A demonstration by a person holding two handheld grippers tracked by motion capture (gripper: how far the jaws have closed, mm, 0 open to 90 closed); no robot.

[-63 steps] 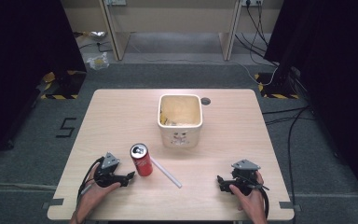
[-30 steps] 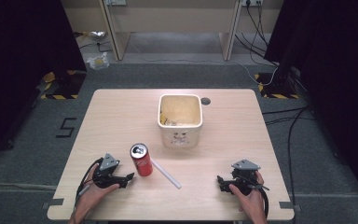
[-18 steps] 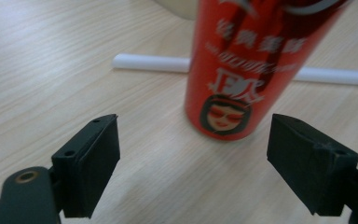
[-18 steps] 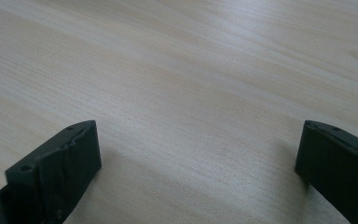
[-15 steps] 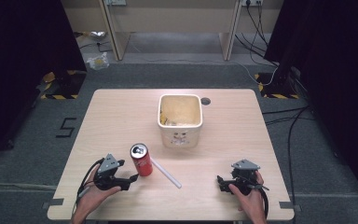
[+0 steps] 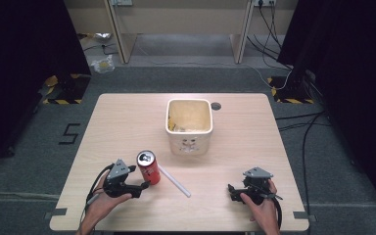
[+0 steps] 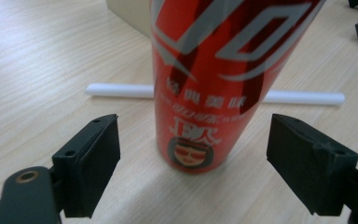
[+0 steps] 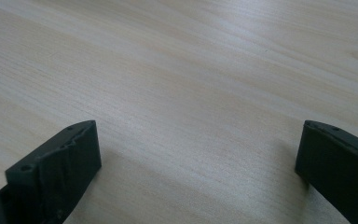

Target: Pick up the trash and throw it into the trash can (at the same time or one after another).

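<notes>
A red drink can (image 6: pixel 148 167) stands upright on the wooden table (image 6: pixel 127 117), left of centre near the front. My left gripper (image 6: pixel 144 185) is open just beside it, its jaws reaching toward the can's base. Seen from the left gripper view, the can (image 7: pixel 214 84) stands between and a little beyond the two jaws, untouched, and the left gripper (image 7: pixel 209 163) is wide open. A white straw (image 6: pixel 174 181) lies flat behind the can, also visible as the straw (image 7: pixel 121 90). My right gripper (image 6: pixel 231 192) rests open at the front right, over bare wood (image 8: pixel 191 84).
A cream square bin (image 6: pixel 189 122) with some scraps inside stands at the table's middle. A small dark round cap (image 6: pixel 216 105) sits in the tabletop behind it. Cables (image 6: pixel 293 125) trail on the grey floor to the right.
My left gripper has slid right toward the can, so its jaws now flank the can's base. The right gripper has stayed put.
</notes>
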